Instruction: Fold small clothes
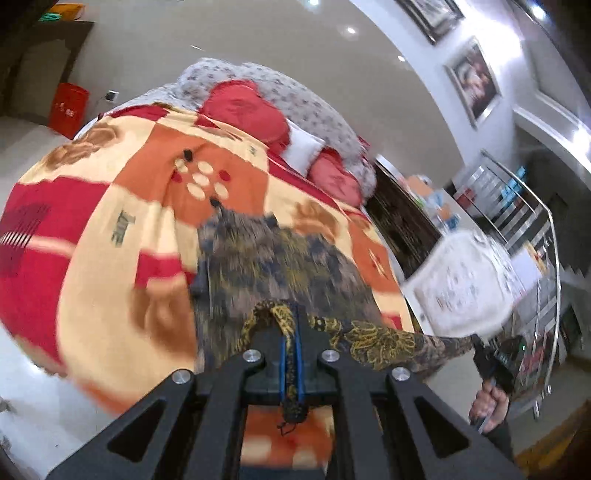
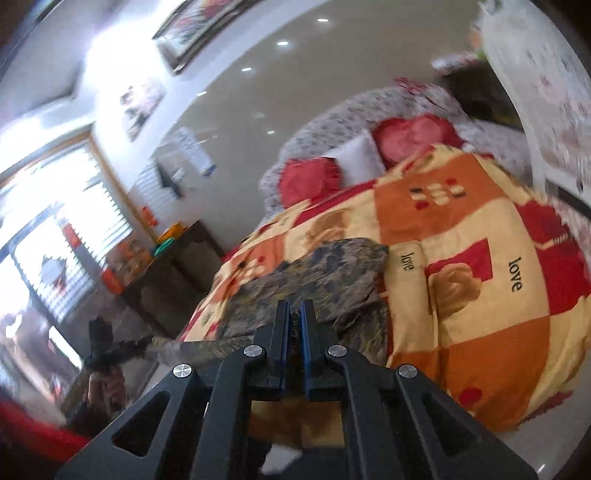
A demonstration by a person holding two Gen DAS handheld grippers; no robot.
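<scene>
With both tongs, left (image 1: 291, 325) and right (image 2: 294, 314), clamped on the garment (image 1: 266, 258) above the blanket (image 1: 110, 206), no fold was made yet.

Both views are bright, indoor, with mixed light. In the right wrist view daylight floods through the window (image 2: 55, 229) at left and blows it out to white, with glare washing the wall beside it. Small ceiling spotlights (image 1: 351, 30) show as white dots in both views. Strong fisheye bend: walls, picture frames (image 1: 474, 79) and the stair railing (image 1: 535, 236) curve hard near the edges, corners vignette to black. Motion blur smears the patterned garment (image 1: 280, 262) and the blanket (image 1: 110, 206) (worst at lower left in the left wrist view); the gripper frames close to each lens stay sharp. Shadows are soft, none hard-edged on the bed.
</scene>
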